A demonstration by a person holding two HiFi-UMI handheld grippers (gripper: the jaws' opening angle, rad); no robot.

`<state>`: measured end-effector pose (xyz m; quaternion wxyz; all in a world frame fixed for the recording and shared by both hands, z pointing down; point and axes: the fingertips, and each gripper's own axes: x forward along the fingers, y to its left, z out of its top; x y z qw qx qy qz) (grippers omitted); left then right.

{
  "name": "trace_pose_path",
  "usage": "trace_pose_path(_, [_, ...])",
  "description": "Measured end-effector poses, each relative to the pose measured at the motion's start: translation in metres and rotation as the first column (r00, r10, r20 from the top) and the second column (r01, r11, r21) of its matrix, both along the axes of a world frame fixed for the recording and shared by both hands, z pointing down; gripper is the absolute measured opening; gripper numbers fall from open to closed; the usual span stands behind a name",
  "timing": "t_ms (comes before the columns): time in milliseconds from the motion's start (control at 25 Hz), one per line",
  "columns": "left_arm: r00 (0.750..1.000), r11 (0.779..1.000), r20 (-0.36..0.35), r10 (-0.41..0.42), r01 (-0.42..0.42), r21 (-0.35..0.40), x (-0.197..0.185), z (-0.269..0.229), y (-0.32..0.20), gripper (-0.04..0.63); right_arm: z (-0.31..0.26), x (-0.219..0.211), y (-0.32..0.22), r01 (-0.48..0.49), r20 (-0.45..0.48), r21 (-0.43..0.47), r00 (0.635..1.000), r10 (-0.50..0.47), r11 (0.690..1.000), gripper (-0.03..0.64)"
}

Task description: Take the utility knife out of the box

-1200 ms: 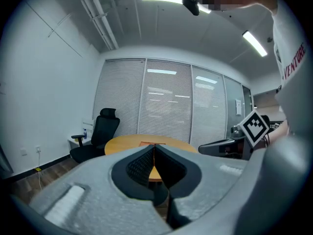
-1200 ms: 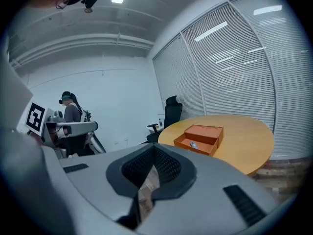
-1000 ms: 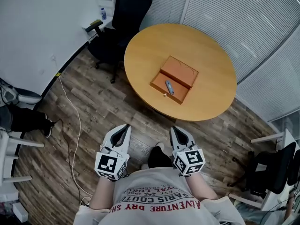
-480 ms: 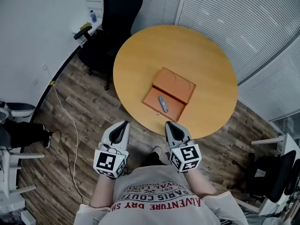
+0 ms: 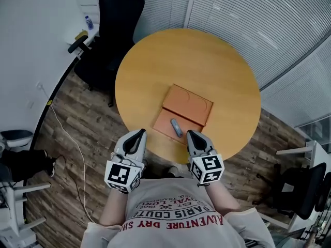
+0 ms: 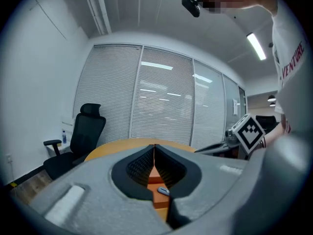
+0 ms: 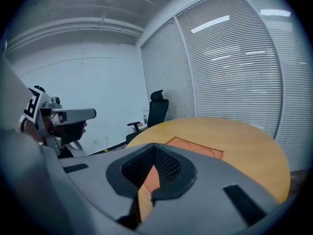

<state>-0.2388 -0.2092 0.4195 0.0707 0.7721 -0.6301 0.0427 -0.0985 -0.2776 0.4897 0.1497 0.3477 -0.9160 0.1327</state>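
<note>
An orange box (image 5: 187, 103) lies open on the round wooden table (image 5: 217, 61), its lid folded back. A grey utility knife (image 5: 176, 127) rests in the box's near tray. My left gripper (image 5: 140, 133) hovers at the table's near edge, left of the box, shut and empty. My right gripper (image 5: 192, 134) is at the same edge, just right of the knife, also shut and empty. In the left gripper view the knife (image 6: 163, 191) shows below the closed jaws. The right gripper view shows the box lid (image 7: 195, 147) ahead on the table (image 7: 239, 136).
A black office chair (image 5: 111, 25) stands at the table's far left, beside a side desk with a bottle (image 5: 90, 22). A white cable (image 5: 64, 133) runs over the wood floor. Window blinds (image 5: 269, 19) curve behind the table. Another chair (image 5: 305, 190) stands at the right.
The person has walked up to the table. Both grippers moved forward from over the floor to the table's near edge, and the box now lies just ahead of them. Jaws stayed shut.
</note>
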Motion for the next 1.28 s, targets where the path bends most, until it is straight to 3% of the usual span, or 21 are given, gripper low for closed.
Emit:
trace_pose_path(240, [0.990, 0.990, 0.021, 0.139, -0.139, -0.002, -0.039, -0.003, -0.046, 0.011, 0.012, -0.023, -0.023, -0.143, -0.006, -0.038, 0.990, 0.143, 0.989, 0.008])
trace_pose_path(360, [0.976, 0.976, 0.035, 0.216, -0.216, 0.007, -0.049, -0.011, -0.065, 0.011, 0.020, -0.037, -0.022, -0.160, -0.028, -0.070, 0.987, 0.159, 0.985, 0.008])
trace_pose_path(520, [0.952, 0.953, 0.050, 0.302, -0.303, 0.011, -0.056, -0.011, -0.082, 0.011, 0.047, -0.052, -0.023, -0.176, -0.122, -0.125, 0.979, 0.161, 0.976, 0.008])
trace_pose_path(800, [0.926, 0.926, 0.004, 0.377, -0.376, -0.039, -0.074, 0.025, -0.100, 0.011, 0.100, -0.063, -0.036, -0.132, -0.298, -0.170, 0.952, 0.077, 0.977, 0.009])
trace_pose_path(960, [0.913, 0.911, -0.019, 0.408, -0.408, -0.068, -0.078, 0.043, -0.107, 0.011, 0.133, -0.060, -0.040, -0.121, -0.391, -0.249, 0.920, 0.014, 0.961, 0.094])
trace_pose_path(1120, [0.896, 0.890, -0.026, 0.444, -0.444, -0.103, -0.076, 0.059, -0.111, 0.011, 0.167, -0.056, -0.041, -0.094, -0.505, -0.296, 0.860, -0.072, 0.951, 0.171])
trace_pose_path(1280, [0.891, 0.882, -0.035, 0.454, -0.454, -0.124, -0.072, 0.069, -0.119, 0.011, 0.190, -0.047, -0.047, -0.100, -0.550, -0.346, 0.827, -0.115, 0.933, 0.187])
